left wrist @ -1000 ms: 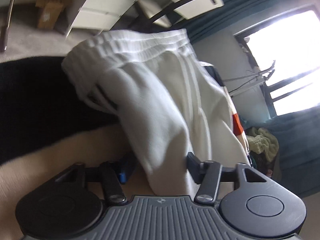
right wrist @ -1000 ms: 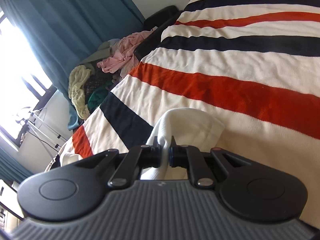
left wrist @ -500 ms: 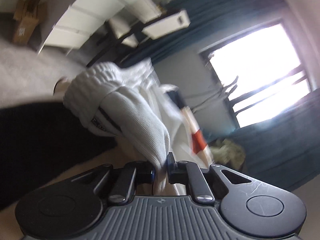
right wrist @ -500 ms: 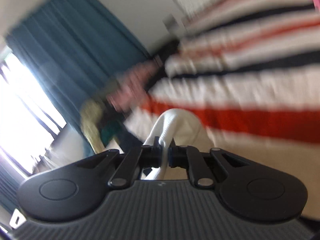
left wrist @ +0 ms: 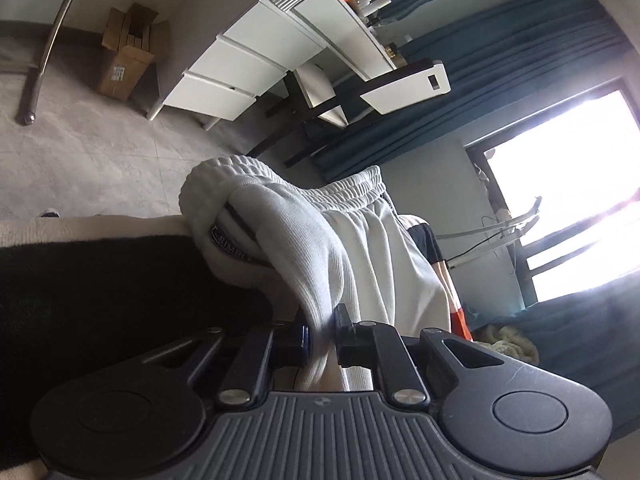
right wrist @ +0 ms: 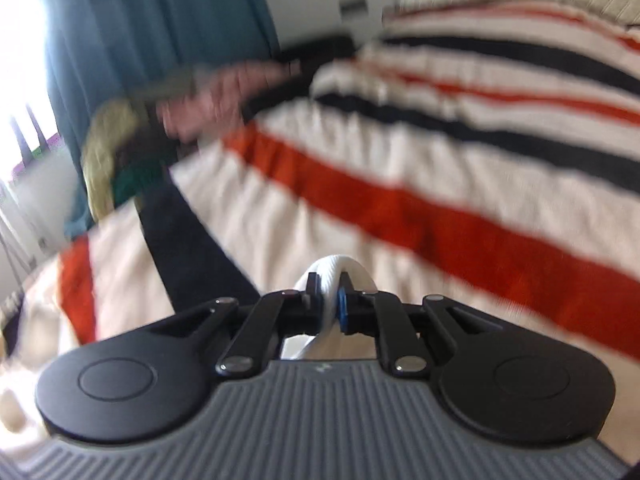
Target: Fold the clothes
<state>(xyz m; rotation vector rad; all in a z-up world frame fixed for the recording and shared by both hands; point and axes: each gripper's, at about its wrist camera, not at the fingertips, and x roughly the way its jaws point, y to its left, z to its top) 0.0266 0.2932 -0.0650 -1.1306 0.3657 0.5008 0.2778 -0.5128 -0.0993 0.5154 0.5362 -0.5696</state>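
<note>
1. Closed since a second ago: left gripper (left wrist: 323, 330), then spread wide around a hanging fold, now pinched on a ribbed white fold of the garment; right gripper (right wrist: 330, 306) clamped on white cloth throughout, with its view swung and blurred by fast motion.

2. White garment (left wrist: 360, 248) — apparently shorts or trousers with a ribbed elastic waistband (left wrist: 224, 184) — draped in a loose heap over the near edge of the bed, partly on a black band of the bedcover, partly raised toward the left tongs. Small dark label visible under the bunched waistband; wording too blurred to read.

3. In the right wrist view, only a narrow white loop (right wrist: 336, 276) showing between and just above the closed fingers, held above the striped bedcover (right wrist: 440, 216); whether lifted clear or trailing on the cover cannot be told.

4. Progress, as a judgement: early. Both tongs gripping, cloth bunched and rumpled, no flat panel and no clean crease anywhere. Left to do — lift and spread the piece flat on the cover, align the legs, then fold over in halves.

5. Outward from the bed: a pile of other clothes (right wrist: 132, 148), pink and yellow-green, beside the teal curtain (right wrist: 160, 20), presumably waiting their turn; white drawers (left wrist: 240, 68), a cardboard box (left wrist: 128, 52) on the grey floor, and a bright window (left wrist: 568, 184).
</note>
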